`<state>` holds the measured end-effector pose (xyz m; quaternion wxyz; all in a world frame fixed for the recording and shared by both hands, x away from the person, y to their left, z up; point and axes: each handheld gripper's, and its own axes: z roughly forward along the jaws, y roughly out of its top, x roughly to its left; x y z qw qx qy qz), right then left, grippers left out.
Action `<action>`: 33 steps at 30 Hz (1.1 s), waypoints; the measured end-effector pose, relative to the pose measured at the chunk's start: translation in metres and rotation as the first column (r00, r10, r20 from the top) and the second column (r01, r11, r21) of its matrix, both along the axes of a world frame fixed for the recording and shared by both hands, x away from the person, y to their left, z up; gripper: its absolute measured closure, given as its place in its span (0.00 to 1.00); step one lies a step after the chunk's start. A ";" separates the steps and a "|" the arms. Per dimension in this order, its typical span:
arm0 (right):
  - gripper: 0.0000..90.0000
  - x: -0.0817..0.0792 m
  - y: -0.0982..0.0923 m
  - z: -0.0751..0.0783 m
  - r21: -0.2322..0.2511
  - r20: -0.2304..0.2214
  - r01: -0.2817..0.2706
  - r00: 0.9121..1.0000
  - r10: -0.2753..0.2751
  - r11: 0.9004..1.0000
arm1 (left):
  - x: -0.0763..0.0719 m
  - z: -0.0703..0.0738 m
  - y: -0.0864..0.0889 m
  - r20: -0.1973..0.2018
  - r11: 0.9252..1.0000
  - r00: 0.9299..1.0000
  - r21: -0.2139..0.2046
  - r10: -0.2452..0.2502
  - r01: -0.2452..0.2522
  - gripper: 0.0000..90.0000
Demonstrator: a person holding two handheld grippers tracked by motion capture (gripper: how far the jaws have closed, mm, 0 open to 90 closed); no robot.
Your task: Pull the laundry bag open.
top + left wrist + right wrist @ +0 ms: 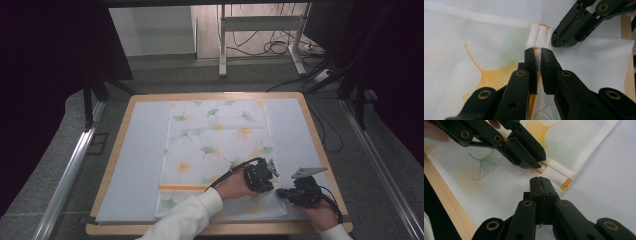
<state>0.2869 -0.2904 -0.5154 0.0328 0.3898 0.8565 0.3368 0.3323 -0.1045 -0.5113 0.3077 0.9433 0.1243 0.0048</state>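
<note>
A white cloth (pixel 215 135) printed with orange and green ginkgo leaves lies flat on the table, with an orange stripe (pixel 182 188) near its front end. Both grippers meet at its front right part. My left gripper (pixel 539 53) is shut on a small raised pinch of the fabric (pixel 474 37) beside the white hem loop (pixel 540 35). In the high view it (pixel 270 173) points right. My right gripper (pixel 540 180) has its jaws pressed together on the hem's edge (pixel 554 176), tip to tip with the left one (pixel 537 163). Seen from above, it (pixel 278 192) points left.
The cloth rests on a pale blue-grey mat (pixel 140 160) over a wooden table top (pixel 112 150). Its wooden front rim (pixel 449 205) runs close behind the grippers. A white sleeve (pixel 190 215) crosses the front edge. Metal rails (pixel 70 170) flank the table.
</note>
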 end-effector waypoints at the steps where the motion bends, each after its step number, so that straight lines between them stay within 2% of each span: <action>1: 0.99 0.000 0.000 0.000 0.000 0.001 0.001 1.000 -0.001 1.000 | 0.000 0.000 0.000 -0.002 1.000 1.000 0.000 0.000 0.000 0.94; 9: 0.99 0.000 0.000 0.000 0.003 -0.007 0.001 1.000 -0.001 1.000 | 0.002 0.002 0.002 -0.026 1.000 1.000 -0.006 0.008 -0.008 0.98; 14: 0.99 0.000 0.000 0.000 -0.002 -0.001 -0.003 1.000 0.003 1.000 | 0.001 0.002 0.001 -0.017 1.000 1.000 -0.002 0.003 -0.003 0.97; 23: 0.99 0.000 0.000 0.000 0.000 -0.007 0.002 1.000 -0.002 1.000 | -0.001 0.000 -0.001 -0.036 1.000 0.999 -0.004 -0.006 0.006 0.93; 26: 0.99 0.001 0.000 0.000 -0.003 -0.007 -0.005 1.000 0.005 1.000 | -0.001 0.001 -0.001 -0.020 1.000 1.000 0.011 -0.018 0.018 0.93; 29: 0.99 0.001 0.000 0.000 -0.003 -0.008 -0.004 1.000 0.004 1.000 | -0.004 0.000 -0.003 -0.021 1.000 1.000 0.010 0.005 -0.005 0.91; 30: 0.99 0.001 0.000 0.000 -0.002 -0.006 -0.002 1.000 0.002 1.000 | -0.004 0.001 -0.004 -0.003 1.000 1.000 0.027 -0.001 0.002 0.91; 32: 0.99 0.001 0.001 0.000 -0.002 -0.006 0.001 1.000 -0.001 1.000 | -0.009 0.001 -0.006 0.026 0.999 1.000 0.032 0.010 -0.011 0.90; 33: 0.99 0.001 0.001 0.000 -0.003 -0.005 0.001 1.000 -0.001 1.000 | -0.009 0.002 -0.006 0.028 0.999 1.000 0.034 0.013 -0.014 0.90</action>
